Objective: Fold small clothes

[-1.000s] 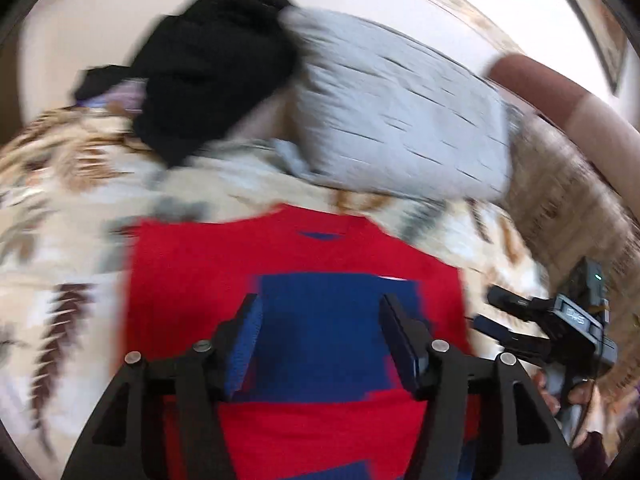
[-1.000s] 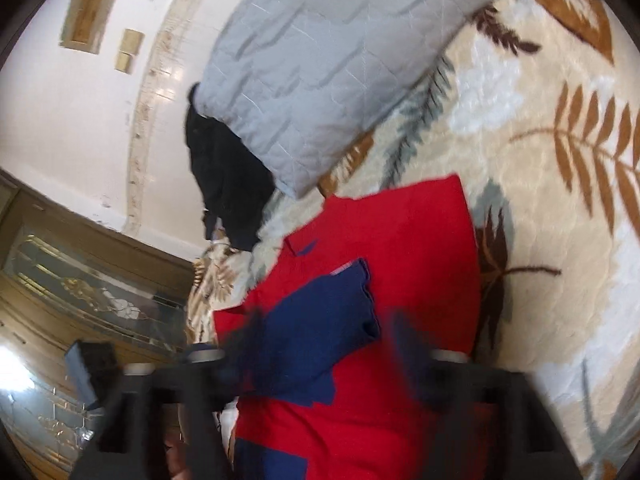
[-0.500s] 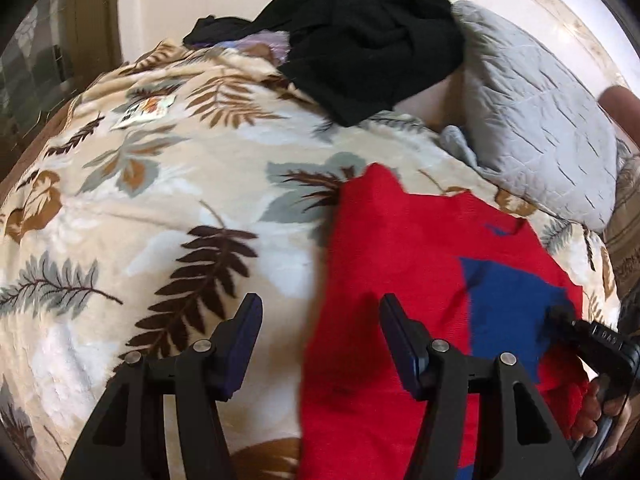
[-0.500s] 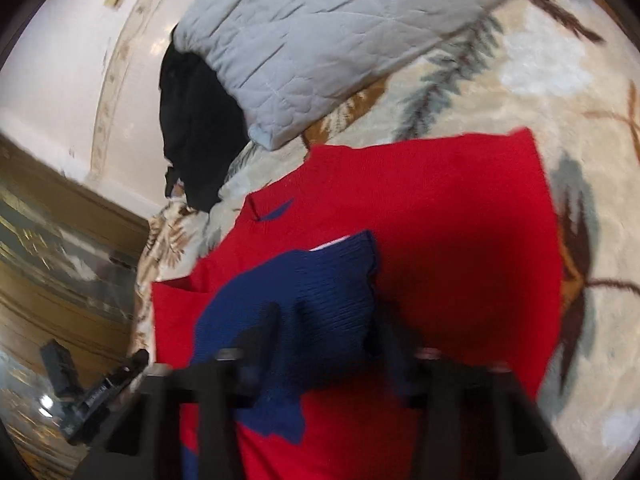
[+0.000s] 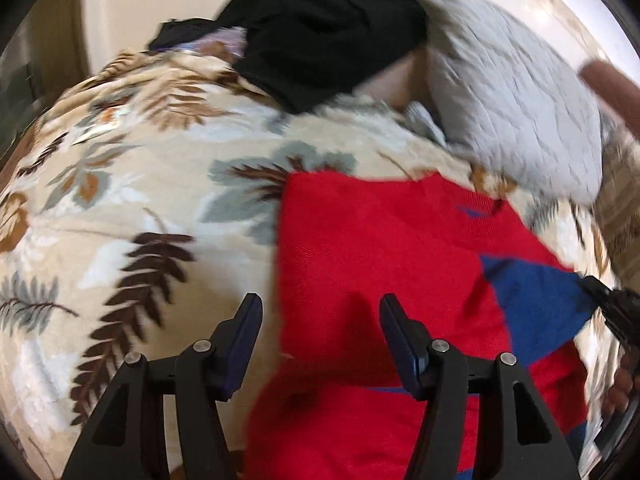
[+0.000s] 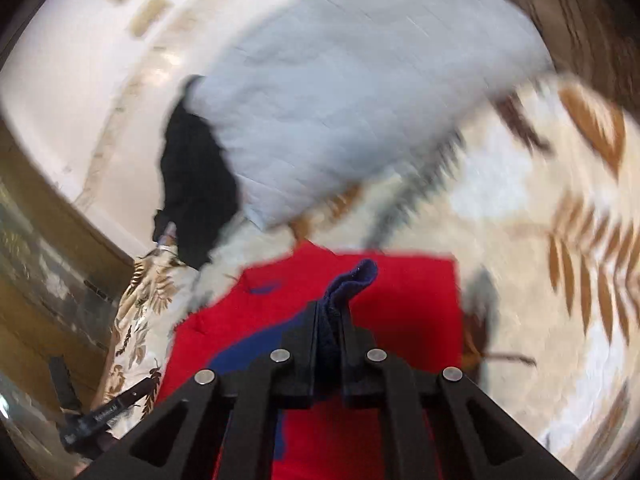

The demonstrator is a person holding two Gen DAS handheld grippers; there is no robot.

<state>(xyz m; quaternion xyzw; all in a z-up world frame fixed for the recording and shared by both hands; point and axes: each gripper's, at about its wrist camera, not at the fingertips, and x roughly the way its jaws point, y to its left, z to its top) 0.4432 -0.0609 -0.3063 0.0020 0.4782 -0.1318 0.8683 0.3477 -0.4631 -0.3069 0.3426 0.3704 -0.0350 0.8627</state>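
A small red garment [image 5: 372, 264] with a blue sleeve [image 5: 536, 300] lies flat on a leaf-patterned bedspread [image 5: 120, 200]. My left gripper [image 5: 320, 320] hovers open over the garment's left edge, one finger above the bedspread, the other above red cloth, nothing between them. In the right wrist view my right gripper [image 6: 330, 312] is shut on a bunched fold of the blue sleeve [image 6: 356, 280], which pokes up past the fingertips above the red garment [image 6: 404, 300]. The right gripper [image 5: 600, 292] also shows at the left wrist view's right edge, pinching the sleeve's tip.
A grey quilted pillow [image 5: 512, 120] and a black garment [image 5: 328, 28] lie at the head of the bed, behind the red garment. A wall [image 6: 68, 52] and dark wooden furniture [image 6: 44, 272] stand past the bed's far side.
The right gripper closed on the blue sleeve and lifted its fold off the red cloth. The left gripper swung left from above the sleeve to the garment's left edge, still open.
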